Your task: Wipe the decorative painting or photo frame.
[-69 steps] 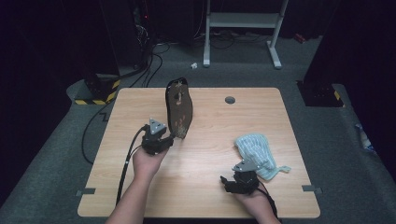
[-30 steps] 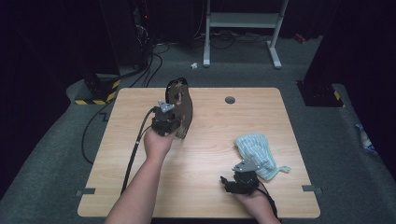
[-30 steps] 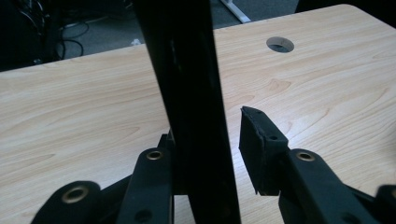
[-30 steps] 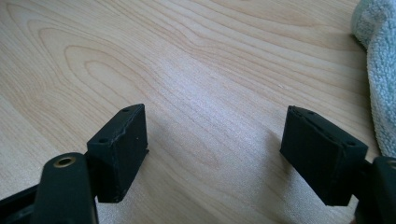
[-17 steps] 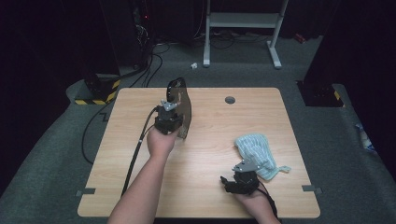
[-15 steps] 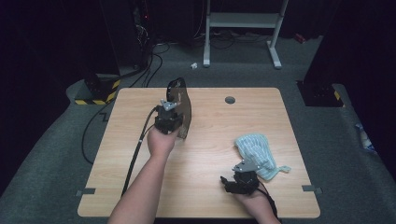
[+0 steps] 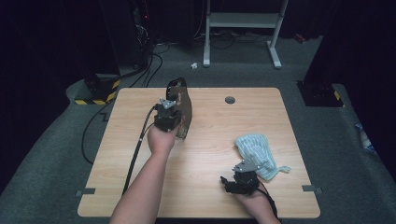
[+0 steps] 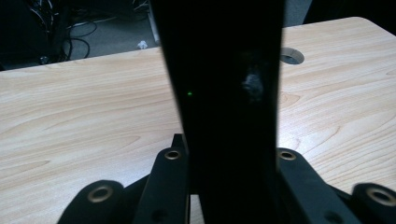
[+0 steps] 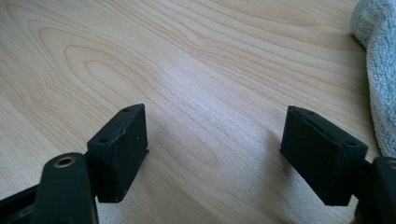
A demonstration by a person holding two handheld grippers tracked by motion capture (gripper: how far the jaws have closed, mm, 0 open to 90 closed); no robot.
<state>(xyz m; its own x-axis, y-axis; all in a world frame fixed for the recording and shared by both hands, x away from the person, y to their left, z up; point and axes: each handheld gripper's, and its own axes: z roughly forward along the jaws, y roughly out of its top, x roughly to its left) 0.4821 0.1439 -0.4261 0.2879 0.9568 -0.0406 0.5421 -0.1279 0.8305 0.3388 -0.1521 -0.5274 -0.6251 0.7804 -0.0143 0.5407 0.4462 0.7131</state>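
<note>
The wooden table (image 7: 205, 196) has rounded corners and grey carpet on every side. Dark cabinets and cables lie off its 11 o'clock corner, and a white frame (image 7: 243, 28) stands on the floor at 12 o'clock, well apart from the far edge. A round cable hole (image 7: 229, 100) sits near the far edge, slightly toward 1 o'clock from the table's centre.

A dark brown shoe (image 7: 183, 109) stands on its side in the far left part of the table, its length running from 12 to 6 o'clock, close to the far edge. The left gripper (image 7: 168, 109) is on it from the 6 o'clock side. In the left gripper view the shoe (image 8: 224, 93) rises as a dark slab between the two black jaws, which sit against both of its flanks; the jaws have just been closing and now clamp it. The forearm runs back to the near edge at 6 o'clock.

The right gripper (image 7: 233, 179) rests low near the near edge at 5 o'clock. In the right gripper view its pads (image 9: 119, 144) stand wide apart over bare wood with nothing between them. A crumpled pale blue cloth (image 7: 259, 151) lies just beside it at its 1 o'clock, not touching the pads; its edge (image 9: 380, 70) shows at the right of that view.

The widest free wood lies through the middle, between the shoe and the cloth, and along the left near quarter.

No box, tray or bowl stands on the table.
</note>
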